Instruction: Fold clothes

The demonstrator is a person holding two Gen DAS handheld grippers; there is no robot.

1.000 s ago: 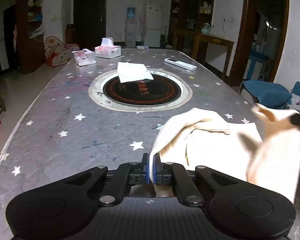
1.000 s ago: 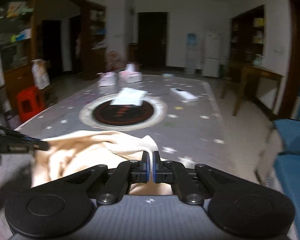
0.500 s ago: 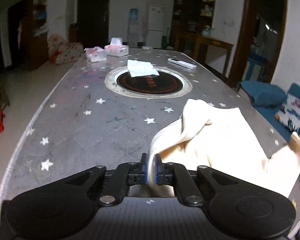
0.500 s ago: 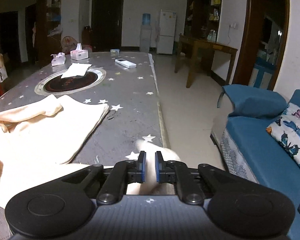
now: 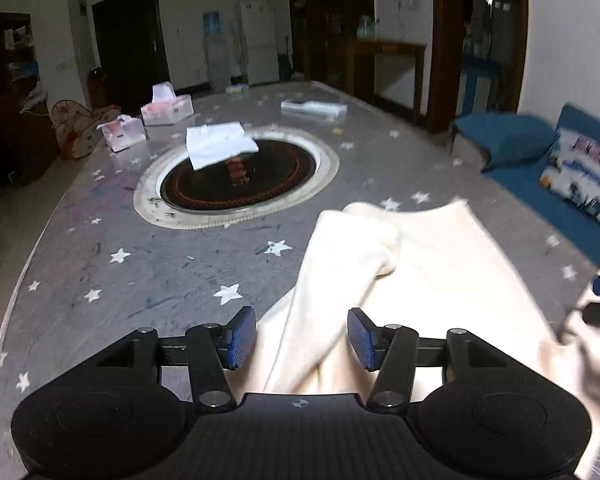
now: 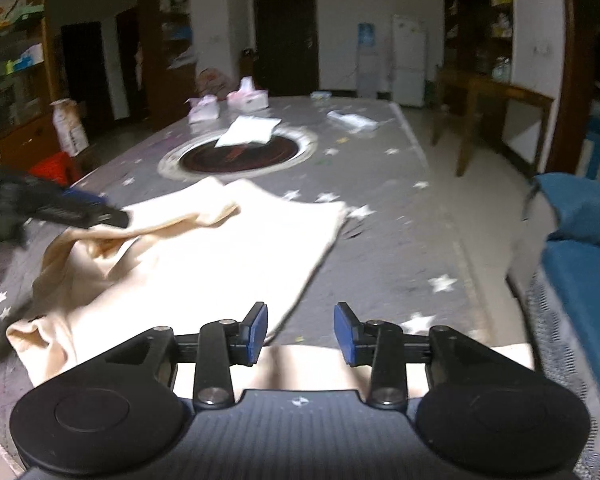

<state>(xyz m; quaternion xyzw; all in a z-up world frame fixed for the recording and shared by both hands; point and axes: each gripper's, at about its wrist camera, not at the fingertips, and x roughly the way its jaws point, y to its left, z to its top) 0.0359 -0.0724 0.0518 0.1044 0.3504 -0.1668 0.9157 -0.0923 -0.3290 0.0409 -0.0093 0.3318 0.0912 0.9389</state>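
The garment — cream, soft, partly spread — lies on the near end of the table, close to the table's right edge. One flat panel reaches toward the round inset, while the left side is rumpled, with a rolled ridge and loose bunches near the front edge. As a judgement, the fold is early: the cloth looks laid out but no clean, squared fold shows, so smoothing and the folds themselves are left.

The left claw has its jaws apart, and cloth runs up between them without being pinched. The right claw is apart too, holding nothing — the flat panel's near corner sits just beside its left pad, and a strip of cloth lies beneath it at the table's front edge.

Farther off are tissue boxes and a white cloth on the inset.
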